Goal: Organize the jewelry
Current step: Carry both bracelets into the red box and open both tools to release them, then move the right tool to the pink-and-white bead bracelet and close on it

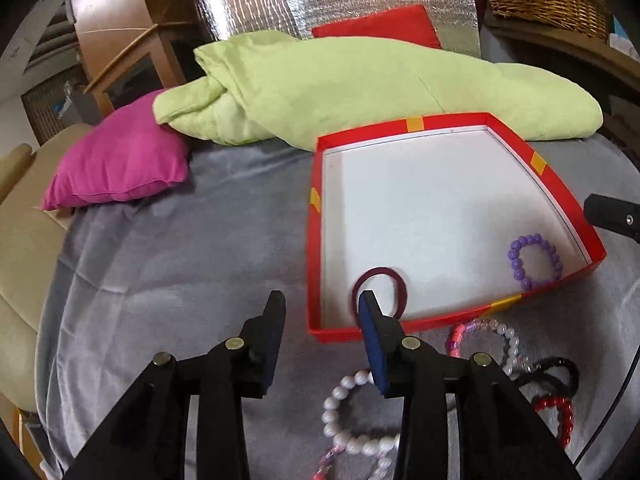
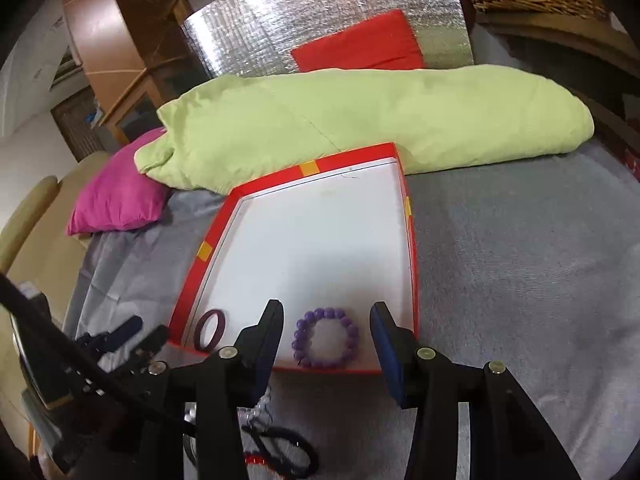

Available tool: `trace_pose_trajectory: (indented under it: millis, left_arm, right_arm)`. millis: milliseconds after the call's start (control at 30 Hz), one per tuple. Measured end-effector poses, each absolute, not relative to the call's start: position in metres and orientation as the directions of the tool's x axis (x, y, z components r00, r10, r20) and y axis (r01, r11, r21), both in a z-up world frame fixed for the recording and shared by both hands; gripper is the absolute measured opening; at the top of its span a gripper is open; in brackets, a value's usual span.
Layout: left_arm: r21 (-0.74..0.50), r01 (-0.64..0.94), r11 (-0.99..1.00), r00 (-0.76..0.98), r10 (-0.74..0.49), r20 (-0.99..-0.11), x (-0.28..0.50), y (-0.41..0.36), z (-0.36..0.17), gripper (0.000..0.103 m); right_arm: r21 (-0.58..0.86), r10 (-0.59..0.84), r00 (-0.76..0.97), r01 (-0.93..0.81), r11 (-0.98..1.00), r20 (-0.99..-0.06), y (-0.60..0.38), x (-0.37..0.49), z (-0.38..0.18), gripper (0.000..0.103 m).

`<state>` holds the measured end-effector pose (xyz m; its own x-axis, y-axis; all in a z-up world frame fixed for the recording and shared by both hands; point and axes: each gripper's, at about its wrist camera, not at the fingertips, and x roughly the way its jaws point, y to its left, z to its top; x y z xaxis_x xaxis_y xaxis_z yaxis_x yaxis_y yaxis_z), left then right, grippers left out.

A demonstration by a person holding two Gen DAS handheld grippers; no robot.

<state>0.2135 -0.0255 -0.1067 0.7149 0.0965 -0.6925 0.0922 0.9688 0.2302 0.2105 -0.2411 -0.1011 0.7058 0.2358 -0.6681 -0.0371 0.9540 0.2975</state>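
A grey bedspread (image 1: 168,248) covers the bed, and on it sits the landmark here, a shallow red box (image 1: 556,184) with a white floor and yellow tape patches on its rim. Behind the box, touching its far rim, lies a rolled light-green quilt (image 1: 360,84); a magenta pillow (image 1: 120,164) rests to the left of the box, and a red cushion (image 1: 380,26) leans on a silver foil panel (image 2: 320,12) beyond the quilt. Both grippers hover at the box's near edge: the left gripper (image 1: 322,304) has its fingers apart and empty, straddling the near-left corner, and the right gripper (image 2: 326,318) likewise has its fingers spread wide and holds nothing. Inside the box, near the front wall, lie a purple bead bracelet (image 2: 326,338) toward the right and a maroon hair tie (image 1: 380,288) toward the left. Outside the box, just in front of it on the bedspread, lie a white pearl bracelet (image 1: 352,412), a pink-and-clear bead bracelet (image 1: 486,338), a black hair tie (image 1: 556,374) and a red bead bracelet (image 1: 558,420).
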Motion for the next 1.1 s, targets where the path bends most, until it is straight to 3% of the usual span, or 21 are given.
trace_pose_trajectory:
  millis: [167,300,467,1100]
  left_arm:
    - [0.215,0.085,0.973,0.728,0.086,-0.681,0.197,-0.02,-0.097,0.041]
    - [0.204,0.108,0.973,0.736,0.06,-0.674,0.181,-0.021,-0.092,0.054]
    - [0.2,0.167,0.965,0.724,0.018,-0.69,0.163,-0.028,-0.096,0.06]
    - [0.203,0.128,0.971,0.611,0.084,-0.787,0.149,0.01,-0.132,0.061]
  right_arm:
    - [0.277,0.241,0.683,-0.06,0.959,-0.689,-0.234,0.196,-0.1,0.048]
    - [0.237,0.234,0.672,-0.09,0.967,-0.703,-0.226,0.184,-0.099,0.05]
    - [0.214,0.228,0.657,-0.103,0.971,-0.719,-0.226,0.178,-0.101,0.052]
    - [0.224,0.253,0.536,-0.119,0.967,-0.805,-0.201,0.187,-0.128,0.052]
